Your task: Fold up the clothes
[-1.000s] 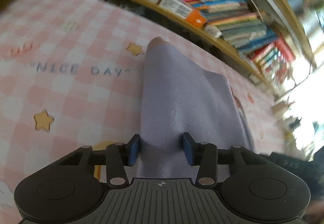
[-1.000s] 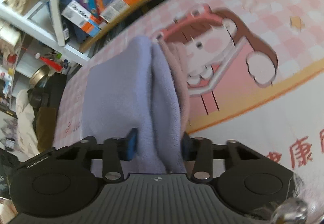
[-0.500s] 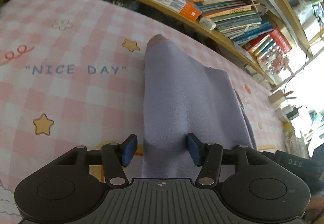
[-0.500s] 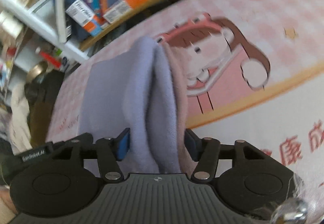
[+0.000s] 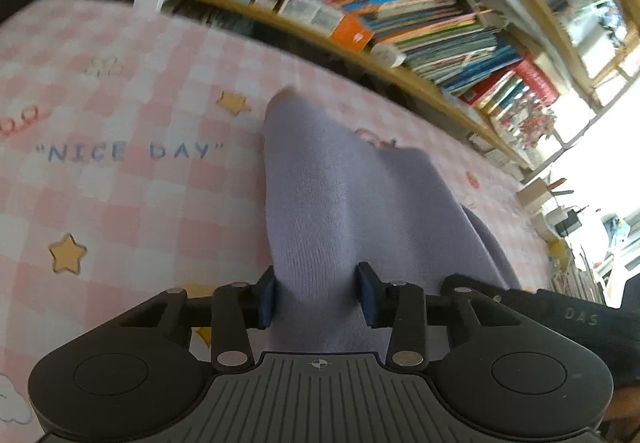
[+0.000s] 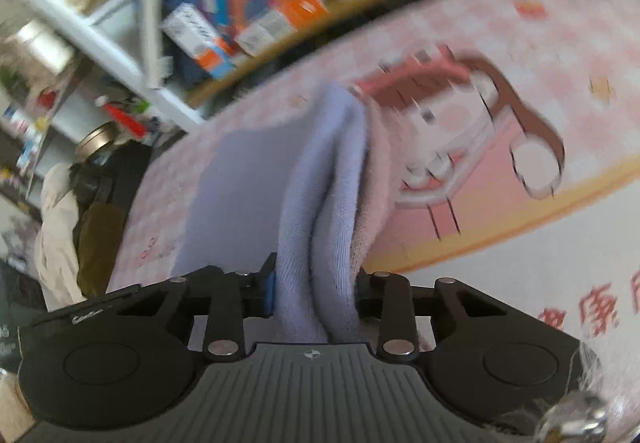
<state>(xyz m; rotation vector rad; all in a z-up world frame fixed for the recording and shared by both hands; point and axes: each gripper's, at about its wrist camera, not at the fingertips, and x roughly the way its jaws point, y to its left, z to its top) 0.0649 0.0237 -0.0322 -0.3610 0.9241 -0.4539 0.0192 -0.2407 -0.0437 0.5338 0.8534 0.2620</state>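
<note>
The left hand-held gripper (image 5: 318, 293) is closing on a lavender garment (image 5: 340, 203), its blue pads (image 5: 266, 297) pressing a bunched fold of the knit from both sides. The right hand-held gripper (image 6: 314, 293) is closing too, and pinches another bunch of the same garment (image 6: 320, 211), which here rises in two soft ridges with a pinkish layer along the right edge. From both grips the cloth runs forward and lies on a pink checked sheet (image 5: 132, 195) printed with stars, the words "NICE DAY" and a cartoon face (image 6: 460, 139). Behind the sheet stands a bookshelf (image 5: 400, 15) packed with books and boxes. Both views are somewhat blurred.
</note>
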